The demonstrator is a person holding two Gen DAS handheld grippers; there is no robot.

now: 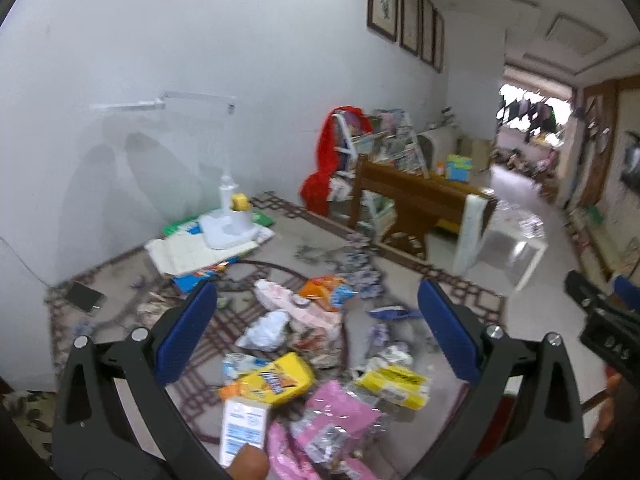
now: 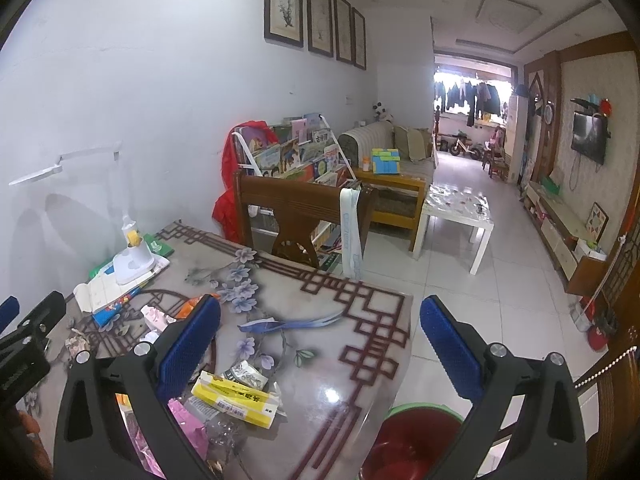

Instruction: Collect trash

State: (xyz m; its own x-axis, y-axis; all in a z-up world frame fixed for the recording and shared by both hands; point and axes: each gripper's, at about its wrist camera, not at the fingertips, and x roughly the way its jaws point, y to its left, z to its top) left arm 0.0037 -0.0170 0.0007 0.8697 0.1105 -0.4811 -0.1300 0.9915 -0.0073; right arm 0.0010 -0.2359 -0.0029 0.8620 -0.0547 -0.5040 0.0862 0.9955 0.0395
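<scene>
Plainly, the trash lies ahead of and below the left gripper (image 1: 316, 328), heaped on the near half of the table (image 2: 352, 364), while the right gripper (image 2: 320, 348) looks past the pile toward the table's near right corner, where a red bucket with a green rim (image 2: 420, 428) stands just off the edge. Both grippers have their jaws spread wide with nothing between the pads. The left one is judged the nearer to most of the litter.

Closest under the left gripper are one yellow snack bag (image 1: 276, 380), one small white carton (image 1: 242, 426) at the bottom of that view, one pink wrapper (image 1: 336, 416) and one yellow medicine box (image 1: 394, 386). That box's long axis runs roughly left to right, slanting a little toward the near edge. Farther toward the middle of the table lie one crumpled white wrapper (image 1: 266, 330), one orange-and-blue snack bag (image 1: 326, 292) and one blue-and-white strip (image 2: 292, 323). Smaller scraps are too blurred to count.

Near the far left corner a white desk lamp (image 1: 230, 220) stands on a stack of books, and a phone (image 1: 85, 297) lies by the left edge.
</scene>
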